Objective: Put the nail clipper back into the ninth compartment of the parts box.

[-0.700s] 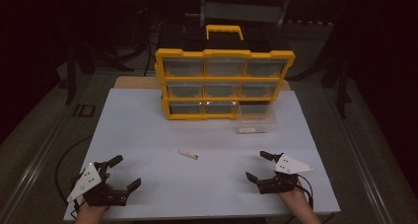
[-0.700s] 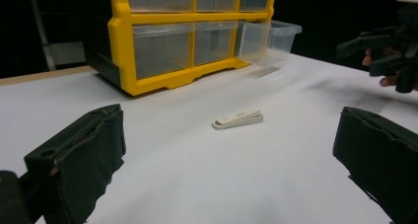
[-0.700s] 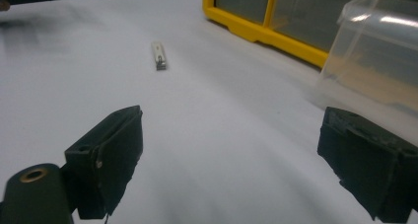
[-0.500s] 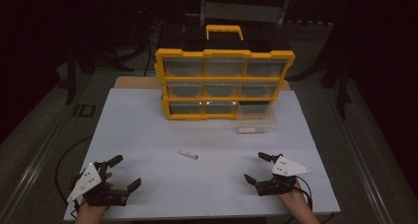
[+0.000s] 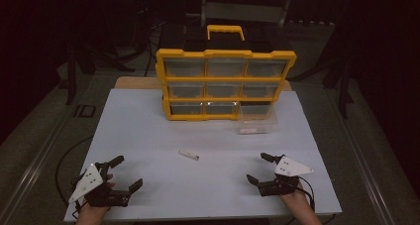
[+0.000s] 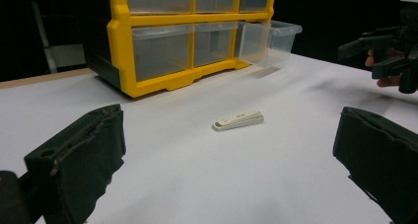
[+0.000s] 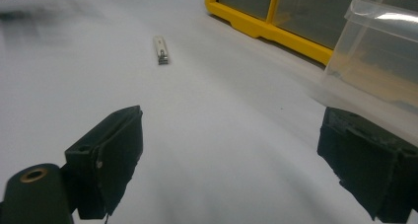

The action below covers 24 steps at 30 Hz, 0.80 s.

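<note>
While both grippers rest near the front edge of the white table (image 5: 148, 131) in the high view, the small white clip (image 5: 188, 155) lies between them and farther in, well apart from each. The left gripper (image 5: 124, 173) and the right gripper (image 5: 258, 168) both stand with jaws apart, holding nothing. Behind the clip stands the yellow drawer organizer (image 5: 226, 84), one clear drawer (image 5: 257, 121) pulled out.

From the left gripper view, the clip (image 6: 238, 120) lies ahead between the spread jaws, untouched.

From the right gripper view, the clip (image 7: 160, 49) lies far ahead, left of centre, and the clear drawer (image 7: 379, 61) sits close on the right.
</note>
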{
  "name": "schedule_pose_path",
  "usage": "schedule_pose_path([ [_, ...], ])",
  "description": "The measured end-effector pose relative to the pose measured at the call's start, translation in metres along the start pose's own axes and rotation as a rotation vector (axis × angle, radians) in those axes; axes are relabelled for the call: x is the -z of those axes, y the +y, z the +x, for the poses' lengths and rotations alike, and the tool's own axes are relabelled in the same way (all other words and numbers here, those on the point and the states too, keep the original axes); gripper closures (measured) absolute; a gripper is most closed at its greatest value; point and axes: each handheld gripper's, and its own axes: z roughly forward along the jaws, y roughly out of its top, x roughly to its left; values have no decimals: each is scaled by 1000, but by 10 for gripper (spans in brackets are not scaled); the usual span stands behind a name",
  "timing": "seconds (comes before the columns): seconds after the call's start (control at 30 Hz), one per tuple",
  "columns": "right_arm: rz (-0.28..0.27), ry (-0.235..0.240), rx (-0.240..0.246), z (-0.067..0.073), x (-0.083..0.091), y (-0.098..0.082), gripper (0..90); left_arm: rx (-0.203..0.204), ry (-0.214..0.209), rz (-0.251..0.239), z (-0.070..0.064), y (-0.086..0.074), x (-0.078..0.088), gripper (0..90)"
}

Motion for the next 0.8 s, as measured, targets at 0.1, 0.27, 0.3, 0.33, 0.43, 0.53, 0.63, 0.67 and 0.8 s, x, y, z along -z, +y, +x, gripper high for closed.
schedule_pose_path([
  [0.1, -4, -1, -10, 0, 1, 0, 102, 0, -2, -2, 0, 0, 0, 0],
  [0.27, -15, -16, -18, -2, 4, 2, 102, 1, 2, -11, -1, 1, 1, 0],
  [0.3, -25, -19, -29, -3, 5, 3, 102, 4, 2, -14, -1, 1, 2, 0],
  [0.33, -33, -21, -34, -3, 6, 5, 102, 2, 3, -14, -1, 1, 2, 0],
  [0.43, -39, -30, -25, -1, 9, 9, 102, 4, 4, -16, -1, 1, 3, 1],
  [0.53, -45, -24, -25, 0, 9, 15, 102, 5, 7, -20, -1, 2, 3, 0],
  [0.63, -43, -26, -24, 1, 7, 21, 103, 6, 11, -22, -1, 2, 3, 0],
  [0.67, -46, -22, -25, 1, 7, 23, 102, 6, 10, -22, -1, 2, 4, 1],
  [0.8, -57, -21, -37, 1, 9, 33, 102, 6, 11, -27, 0, 2, 5, 1],
])
